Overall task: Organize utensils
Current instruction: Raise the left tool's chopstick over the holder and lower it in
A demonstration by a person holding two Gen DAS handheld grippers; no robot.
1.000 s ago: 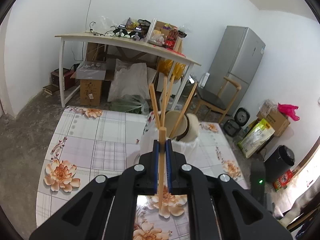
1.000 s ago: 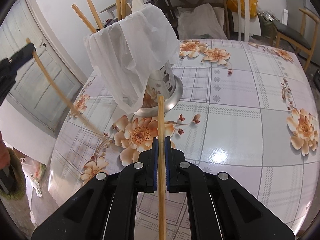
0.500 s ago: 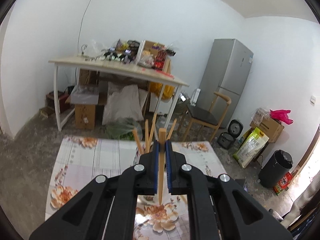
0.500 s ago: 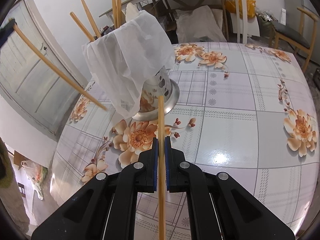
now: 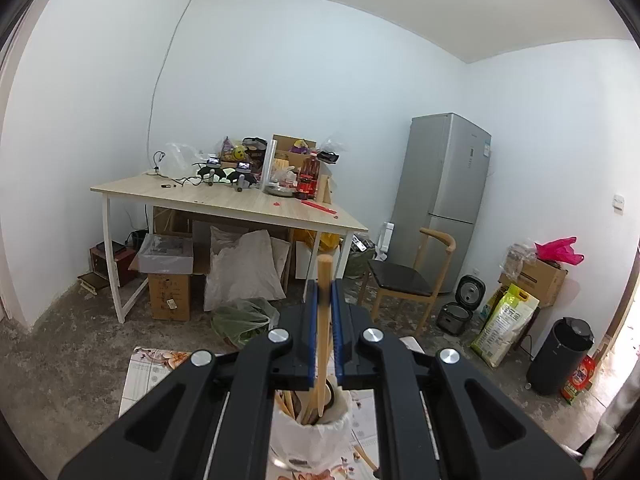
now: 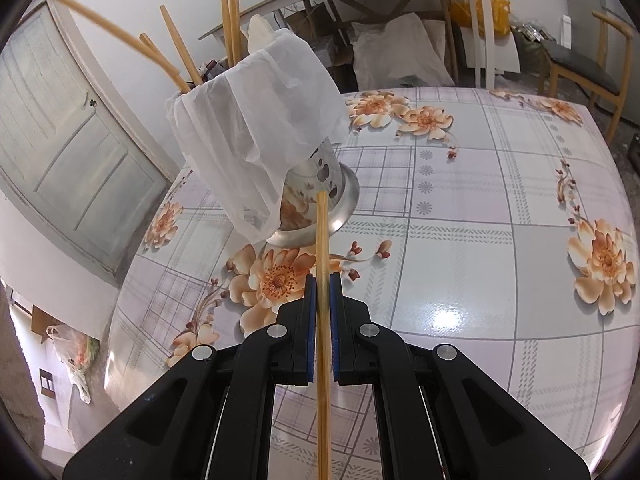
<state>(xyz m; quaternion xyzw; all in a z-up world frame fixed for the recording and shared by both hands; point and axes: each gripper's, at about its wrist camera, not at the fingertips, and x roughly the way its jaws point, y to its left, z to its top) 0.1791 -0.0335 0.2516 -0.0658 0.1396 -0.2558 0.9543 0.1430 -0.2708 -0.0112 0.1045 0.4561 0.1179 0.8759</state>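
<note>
My left gripper is shut on a wooden chopstick. The stick hangs down with its lower tip inside the mouth of the utensil holder, directly below the jaws. The holder is a perforated metal cup lined with a white plastic bag, with several chopsticks standing in it. In the right wrist view the left-held stick slants in from the upper left to the holder's rim. My right gripper is shut on a second chopstick. It hovers above the table, pointing at the holder's metal base.
The holder stands on a round table with a floral plaid oilcloth. Beyond it are a wooden desk with clutter and boxes beneath, a grey fridge, a wooden chair and a black bin. A panelled door is left of the table.
My left gripper has risen with its chopstick and tilted up toward the room; the stick's tip has come off the tabletop and into the holder's mouth. The right gripper has stayed put.
</note>
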